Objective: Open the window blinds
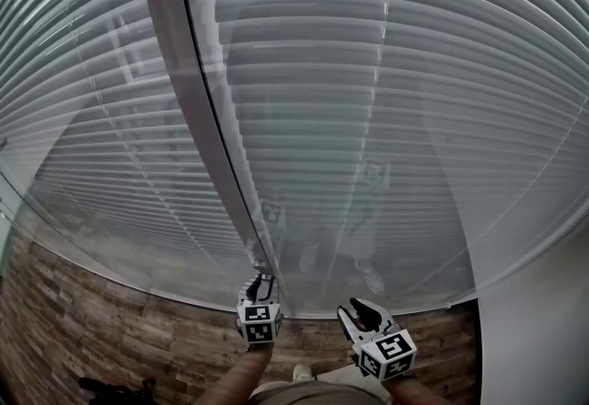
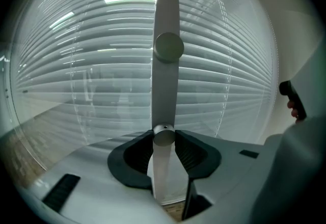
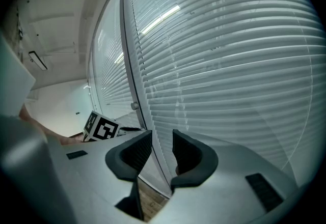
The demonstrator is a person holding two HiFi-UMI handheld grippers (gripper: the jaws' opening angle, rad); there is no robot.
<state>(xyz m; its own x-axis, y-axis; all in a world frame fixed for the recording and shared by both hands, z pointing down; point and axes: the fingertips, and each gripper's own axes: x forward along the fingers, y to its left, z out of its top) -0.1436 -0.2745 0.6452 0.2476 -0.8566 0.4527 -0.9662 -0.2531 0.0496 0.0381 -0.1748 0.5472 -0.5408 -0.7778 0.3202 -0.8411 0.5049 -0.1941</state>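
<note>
Pale grey metal: a small round knob (image 2: 163, 136), taken to be the slat control, is noted low on the flat mullion (image 1: 198, 118), near 6 o'clock in the head view. A second knob (image 2: 168, 46) sits higher on the same strip. The left gripper (image 1: 262, 282) is clamped on the lower knob, its ribbed black jaws against both sides. The right gripper (image 1: 357, 309), at 5 o'clock, is clenched to its narrowest. Only a slim slot is left, and nothing is held in it.

The blinds (image 1: 368, 99) are seen with their slats tilted nearly shut, behind glass that carries reflections. The slats are long, thin and slightly curved, and thin ladder cords (image 1: 382, 72) run down them.

Risks, as judged:
- The knob is smooth and small and appears to be gripped only near the jaw tips, so the jaws may be slid round it without turning it.
- If it is twisted the wrong way, the slats would be closed tighter.
- A skewed twist could pull the jaws off the knob.
</note>
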